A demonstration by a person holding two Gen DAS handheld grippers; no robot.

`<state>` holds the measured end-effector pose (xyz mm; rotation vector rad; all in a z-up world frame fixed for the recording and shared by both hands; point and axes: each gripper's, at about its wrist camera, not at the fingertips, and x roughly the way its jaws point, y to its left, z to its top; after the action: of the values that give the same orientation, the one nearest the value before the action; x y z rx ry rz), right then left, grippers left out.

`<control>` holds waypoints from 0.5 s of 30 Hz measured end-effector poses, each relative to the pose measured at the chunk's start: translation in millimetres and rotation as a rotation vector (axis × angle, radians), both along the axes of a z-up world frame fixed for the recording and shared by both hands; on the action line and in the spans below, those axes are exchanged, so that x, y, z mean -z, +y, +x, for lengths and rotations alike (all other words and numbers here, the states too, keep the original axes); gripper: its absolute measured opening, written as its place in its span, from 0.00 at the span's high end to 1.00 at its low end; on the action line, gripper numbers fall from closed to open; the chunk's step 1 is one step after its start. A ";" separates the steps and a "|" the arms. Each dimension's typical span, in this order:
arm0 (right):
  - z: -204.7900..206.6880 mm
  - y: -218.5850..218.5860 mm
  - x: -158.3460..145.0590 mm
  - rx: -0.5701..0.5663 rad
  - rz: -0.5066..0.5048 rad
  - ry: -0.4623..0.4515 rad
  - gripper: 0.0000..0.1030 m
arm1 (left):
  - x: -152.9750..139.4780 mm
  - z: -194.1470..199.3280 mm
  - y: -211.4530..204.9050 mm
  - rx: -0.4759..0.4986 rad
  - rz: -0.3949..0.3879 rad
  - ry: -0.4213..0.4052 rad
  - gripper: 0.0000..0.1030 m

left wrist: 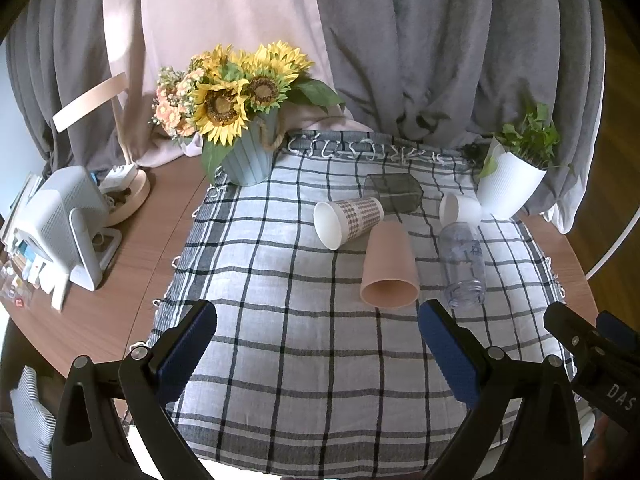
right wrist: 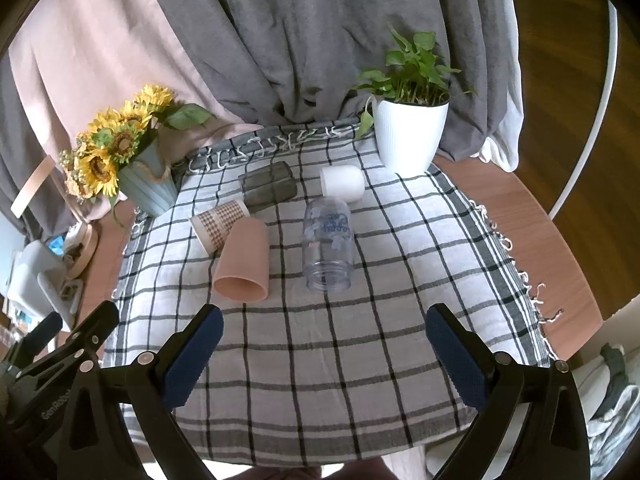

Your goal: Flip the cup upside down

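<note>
Left wrist view shows the left claw [left wrist: 316,344] spread wide with nothing in it, low over the checked grey and white cloth [left wrist: 280,360] on the round wooden counter [left wrist: 132,248]. Right wrist view shows the right claw [right wrist: 324,344] spread wide too, holding nothing.

Just past both claws lie five cups, all on their sides. The pink plastic cup [right wrist: 244,258] is nearest, with its open mouth facing the claws. The clear plastic cup with blue writing [right wrist: 328,246] lies just beside it. A paper cup with a brown check pattern [right wrist: 220,222] touches the pink one near its closed end. Farther back are a dark see-through square cup [right wrist: 268,190] and a small white cup [right wrist: 343,183].

No cup is picked up yet, so I think this is the reaching step. Which cup is meant I cannot tell. Next, one claw should go forward, close on a cup's sides, turn it and set it mouth down.
</note>
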<state>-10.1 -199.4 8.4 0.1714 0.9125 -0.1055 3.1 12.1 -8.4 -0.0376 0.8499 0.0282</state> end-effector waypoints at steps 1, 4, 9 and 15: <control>-0.6 -1.5 -0.2 0.001 0.004 -0.001 0.01 | 0.5 0.2 0.5 0.000 0.000 0.002 0.00; -0.3 -0.9 -0.6 0.004 0.004 -0.001 0.01 | 0.6 1.8 0.8 -0.002 0.000 0.005 0.00; 0.7 -0.6 -0.9 0.004 0.003 0.000 0.01 | 0.2 2.1 0.3 -0.004 0.000 0.006 0.00; 0.5 -0.1 -0.6 0.002 0.004 0.000 0.01 | 0.0 2.4 0.3 -0.003 -0.001 0.006 0.00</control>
<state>-9.6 -199.5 9.0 0.1761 0.9127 -0.1054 5.5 12.4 -8.4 -0.0395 0.8563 0.0309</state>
